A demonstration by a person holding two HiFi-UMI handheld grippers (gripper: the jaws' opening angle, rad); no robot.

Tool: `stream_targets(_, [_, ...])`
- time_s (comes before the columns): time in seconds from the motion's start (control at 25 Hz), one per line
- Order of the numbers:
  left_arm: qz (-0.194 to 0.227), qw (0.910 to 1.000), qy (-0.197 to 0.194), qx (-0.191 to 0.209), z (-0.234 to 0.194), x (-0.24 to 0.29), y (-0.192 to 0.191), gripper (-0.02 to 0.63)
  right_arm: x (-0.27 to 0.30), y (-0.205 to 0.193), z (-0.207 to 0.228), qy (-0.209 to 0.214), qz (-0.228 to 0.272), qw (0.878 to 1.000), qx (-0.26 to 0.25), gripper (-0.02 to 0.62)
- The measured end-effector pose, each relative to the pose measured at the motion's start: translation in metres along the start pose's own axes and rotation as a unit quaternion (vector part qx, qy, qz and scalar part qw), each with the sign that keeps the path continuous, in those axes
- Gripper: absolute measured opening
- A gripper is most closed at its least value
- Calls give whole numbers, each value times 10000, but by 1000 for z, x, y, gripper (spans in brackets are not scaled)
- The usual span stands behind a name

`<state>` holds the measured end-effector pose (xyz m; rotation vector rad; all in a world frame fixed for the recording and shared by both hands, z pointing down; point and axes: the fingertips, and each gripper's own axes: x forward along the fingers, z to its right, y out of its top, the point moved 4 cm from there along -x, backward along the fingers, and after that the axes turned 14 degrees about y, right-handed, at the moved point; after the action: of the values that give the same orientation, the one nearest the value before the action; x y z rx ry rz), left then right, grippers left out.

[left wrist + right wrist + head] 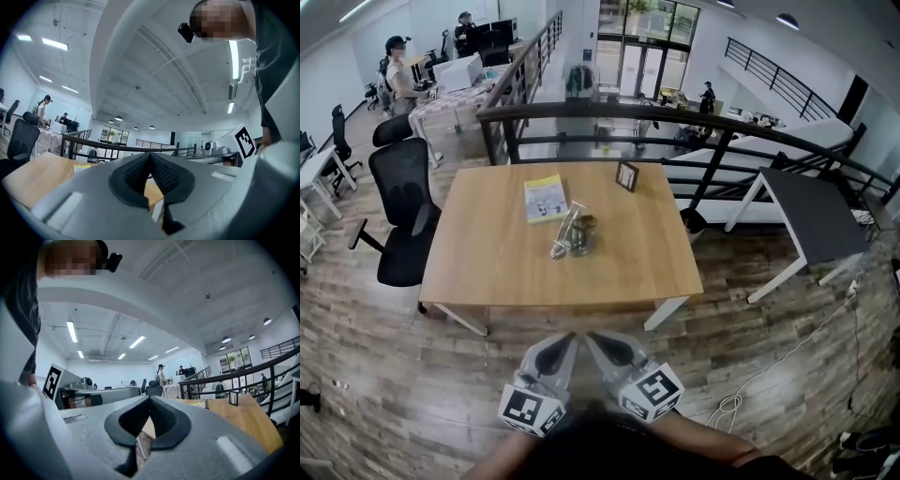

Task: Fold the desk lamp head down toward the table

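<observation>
Closest to me, at the bottom of the head view, the left gripper (571, 337) and the right gripper (592, 337) sit side by side over the wooden floor (403, 375), their tips angled toward each other and nearly touching. Each gripper's own view shows its dark ribbed pads pressed together with nothing between them: the left gripper (150, 155) is closed and empty, and so is the right gripper (150, 399).

Beyond the tips comes the near edge of the wooden table (487, 277). The desk lamp (572, 231) rests near the middle of the tabletop, straight ahead of both pairs of fingers and well apart from them, with a strip of floor and the near half of the table in between. It reads as a pale arm slanting beside a darker part. How its head is set I cannot tell from here.

Just past the lamp to the left lies a yellow book (546, 198), and further back to the right stands a small picture frame (627, 175). A black office chair (403, 211) stands at the table's left end, and a dark railing (675, 117) curves behind the table.
</observation>
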<state>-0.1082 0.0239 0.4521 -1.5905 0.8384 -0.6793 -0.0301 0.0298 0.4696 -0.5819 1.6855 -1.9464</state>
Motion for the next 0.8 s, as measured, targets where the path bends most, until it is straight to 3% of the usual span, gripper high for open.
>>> stream_targets(0.8, [63, 9999, 69, 68, 5, -30, 4, 2, -6, 4, -29, 77, 129, 9999, -25, 2])
